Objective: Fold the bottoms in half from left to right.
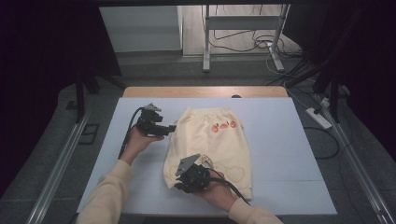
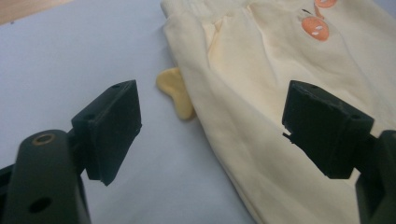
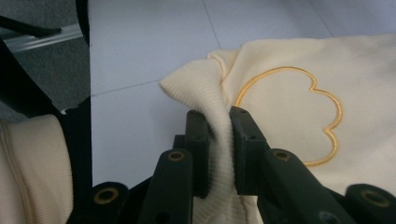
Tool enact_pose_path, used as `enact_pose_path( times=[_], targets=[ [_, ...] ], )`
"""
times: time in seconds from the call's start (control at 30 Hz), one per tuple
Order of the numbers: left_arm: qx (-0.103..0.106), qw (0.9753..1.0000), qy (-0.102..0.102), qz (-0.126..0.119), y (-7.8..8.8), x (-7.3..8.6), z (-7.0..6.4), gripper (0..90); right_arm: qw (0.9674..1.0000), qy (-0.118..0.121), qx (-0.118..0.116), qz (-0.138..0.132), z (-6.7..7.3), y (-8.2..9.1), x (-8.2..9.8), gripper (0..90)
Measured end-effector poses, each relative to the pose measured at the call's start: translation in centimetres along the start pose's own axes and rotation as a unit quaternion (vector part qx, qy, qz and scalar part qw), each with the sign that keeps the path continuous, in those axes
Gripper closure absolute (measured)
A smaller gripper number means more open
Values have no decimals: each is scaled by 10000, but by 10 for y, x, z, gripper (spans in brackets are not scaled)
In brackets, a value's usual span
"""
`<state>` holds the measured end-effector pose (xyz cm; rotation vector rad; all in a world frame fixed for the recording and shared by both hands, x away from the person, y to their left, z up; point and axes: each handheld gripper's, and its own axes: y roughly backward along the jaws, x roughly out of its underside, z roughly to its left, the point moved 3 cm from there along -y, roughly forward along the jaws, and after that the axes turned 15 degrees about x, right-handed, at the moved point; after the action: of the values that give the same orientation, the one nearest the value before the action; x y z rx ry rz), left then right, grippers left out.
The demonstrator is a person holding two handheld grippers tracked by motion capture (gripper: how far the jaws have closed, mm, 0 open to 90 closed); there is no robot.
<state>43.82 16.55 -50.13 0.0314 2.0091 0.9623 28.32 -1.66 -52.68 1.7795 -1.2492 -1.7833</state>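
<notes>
Two grippers are in play, and only one has hold of anything. My right gripper [image 1: 180, 184] is clenched on the ribbed cuff [image 3: 205, 98] of the pale yellow shorts [image 1: 210, 144], which lie flat near the middle of the white mat [image 1: 280, 140], waistband toward the far edge and cuffs toward me. In the right gripper view the cloth is bunched between the jaws, just beside the stitched heart outline [image 3: 289, 116]. My left gripper [image 1: 170, 128] is released, jaws standing wide, hovering at the shorts' left edge near the waist; in its own view the jaws straddle that side seam, with a small yellow tab [image 2: 175, 91] poking out from under the cloth.

I see three risks. The right grip is only on a thin fold of cuff, so a sharp pull could slide it out. If I close the left jaws where they are, I may catch just the top layer, or scrape the mat and miss the cloth. Pulling the two hands unevenly would skew the shorts and wrinkle them.
</notes>
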Motion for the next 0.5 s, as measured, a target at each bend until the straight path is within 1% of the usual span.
enact_pose_path(
  times=[0.07, 0.2, 0.27, 0.37, 0.4, 0.5],
  targets=[
    [-17, 10000, -18, 27, -2, -2, 0, 191, 10000, 10, -10, 18, 0, 0, 1, 786],
    [-9, 10000, 18, 53, -8, -6, 3, 193, 10000, 80, 28, 29, 0, -1, 0, 786],
    [-25, 9999, 7, 99, -12, -7, 5, 199, 10000, 59, 26, 31, 1, 0, 0, 786],
    [-72, 9998, 53, 194, -20, -8, 8, 203, 10000, 75, 15, -9, 0, 1, 0, 786],
    [-95, 9997, 56, 204, -21, -8, 9, 205, 9999, 122, 9, -26, 0, 1, 0, 786],
    [-183, 9996, 123, 202, -27, -8, 12, 226, 9999, 118, 8, -30, 0, 1, 1, 786]
  ],
)
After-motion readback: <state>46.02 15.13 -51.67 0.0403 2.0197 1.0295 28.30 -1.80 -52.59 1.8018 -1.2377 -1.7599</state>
